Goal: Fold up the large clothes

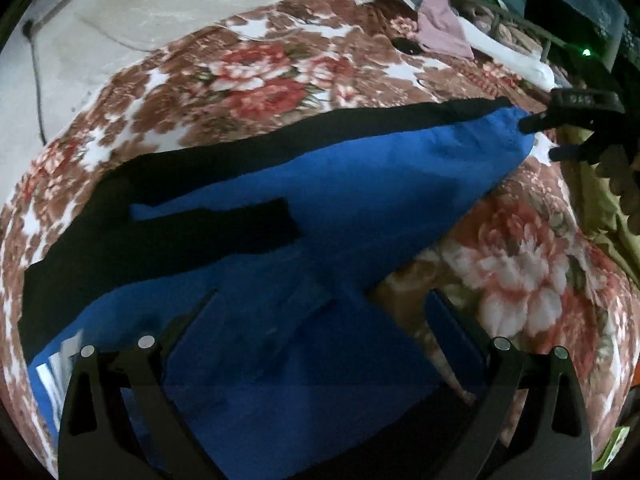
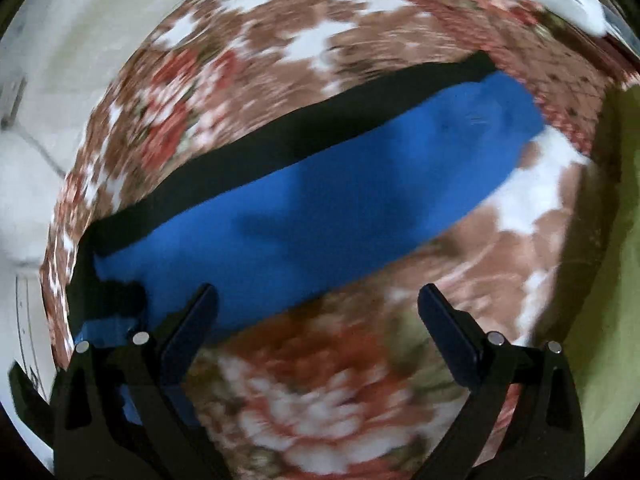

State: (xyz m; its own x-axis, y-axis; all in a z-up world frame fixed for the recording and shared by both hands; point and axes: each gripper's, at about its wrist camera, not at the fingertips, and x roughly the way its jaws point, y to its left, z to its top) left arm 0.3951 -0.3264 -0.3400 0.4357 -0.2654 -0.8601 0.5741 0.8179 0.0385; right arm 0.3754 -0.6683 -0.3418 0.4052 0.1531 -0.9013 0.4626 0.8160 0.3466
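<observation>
— What does the left wrist view show?
— A blue garment with black stripes [image 1: 312,200] spread long across the bed's floral blanket [image 1: 256,72], running from near the left edge toward the far right side. The left tongs [image 1: 320,316] stand released above its near end, gripping nothing. The right tongs [image 1: 540,140] sit at the garment's far tip; whether they pinch it I cannot tell here. Loose clothes [image 1: 444,20] lie heaped at the far right corner.
— And the right wrist view?
— Blurred. The right tongs [image 2: 318,308] are spread wide and empty, over the blanket [image 2: 320,392] beside the garment's [image 2: 320,208] near edge.
</observation>
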